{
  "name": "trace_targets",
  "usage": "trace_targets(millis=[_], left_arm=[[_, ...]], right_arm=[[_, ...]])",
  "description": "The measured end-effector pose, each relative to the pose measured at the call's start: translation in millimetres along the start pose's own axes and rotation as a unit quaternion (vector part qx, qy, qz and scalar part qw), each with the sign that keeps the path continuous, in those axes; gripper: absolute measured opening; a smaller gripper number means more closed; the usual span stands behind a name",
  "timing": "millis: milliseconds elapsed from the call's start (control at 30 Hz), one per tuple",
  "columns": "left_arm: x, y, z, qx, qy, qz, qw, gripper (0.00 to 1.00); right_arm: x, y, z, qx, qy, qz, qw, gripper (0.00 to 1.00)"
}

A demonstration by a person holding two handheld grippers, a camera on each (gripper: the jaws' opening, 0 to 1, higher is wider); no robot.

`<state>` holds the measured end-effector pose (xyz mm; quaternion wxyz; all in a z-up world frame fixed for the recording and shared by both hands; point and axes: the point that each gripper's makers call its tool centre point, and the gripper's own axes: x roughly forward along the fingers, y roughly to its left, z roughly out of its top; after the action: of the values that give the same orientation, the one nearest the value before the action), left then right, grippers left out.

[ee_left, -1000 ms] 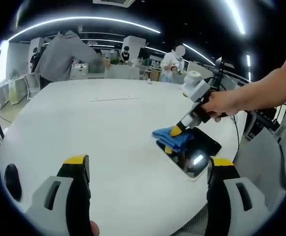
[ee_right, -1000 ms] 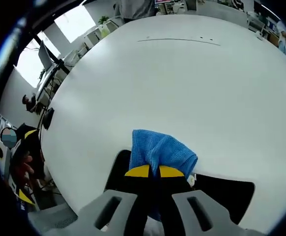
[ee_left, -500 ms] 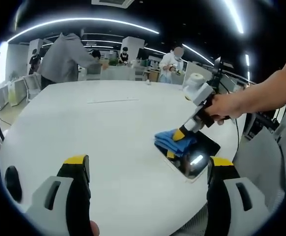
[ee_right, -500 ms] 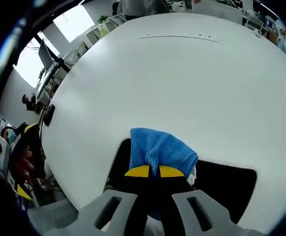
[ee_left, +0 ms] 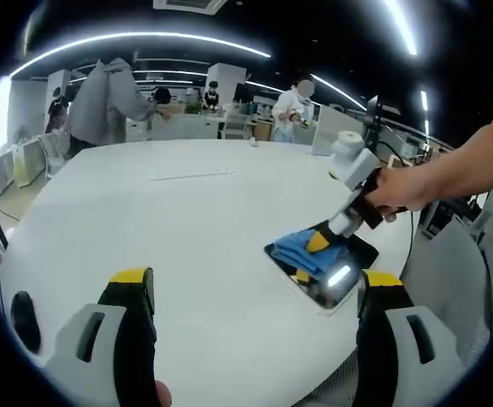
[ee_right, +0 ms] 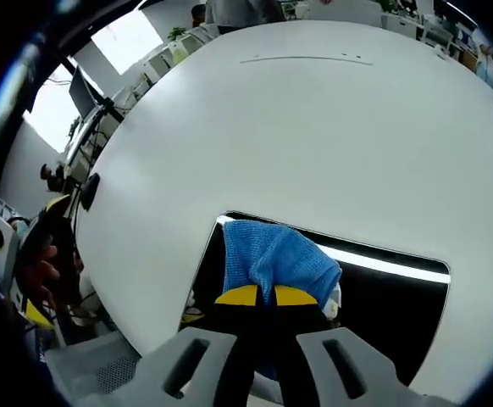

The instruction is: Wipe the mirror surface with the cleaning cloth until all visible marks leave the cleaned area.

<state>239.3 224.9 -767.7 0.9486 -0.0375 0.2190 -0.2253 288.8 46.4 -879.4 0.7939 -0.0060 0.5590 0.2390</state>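
In the left gripper view, the left gripper [ee_left: 255,297] is hanging over the near edge of the round white table [ee_left: 145,220], its two yellow-tipped jaws standing wide apart and grasping nothing. Toward the right, near the table's edge, the dark mirror [ee_left: 335,273] is lying flat and catching a bright spot of ceiling light. The blue cleaning cloth [ee_left: 301,248] is resting on the mirror's left part, pinched by the right gripper [ee_left: 318,243], which a hand [ee_left: 403,188] is angling down from the right. People are standing at benches beyond the far side of the table.

In the right gripper view, the right gripper [ee_right: 258,296] is clenching the cleaning cloth [ee_right: 279,257], its jaws drawn close together on the bunched fabric. The cloth is pressing on the mirror [ee_right: 390,297] toward its left end, with a strip of reflected light running across the glass to the cloth's right. The table [ee_right: 314,136] is spreading white beyond.
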Motion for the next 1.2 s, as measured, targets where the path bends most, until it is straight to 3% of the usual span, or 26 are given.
trace_targets(millis=[1200], left_arm=[[-7.4,-7.1,-1.4,0.007,-0.001,-0.002,1.0000,0.99]], right_arm=[[-19.0,27.1,-62.8,-0.004,0.017,0.027,0.9995,0.00]])
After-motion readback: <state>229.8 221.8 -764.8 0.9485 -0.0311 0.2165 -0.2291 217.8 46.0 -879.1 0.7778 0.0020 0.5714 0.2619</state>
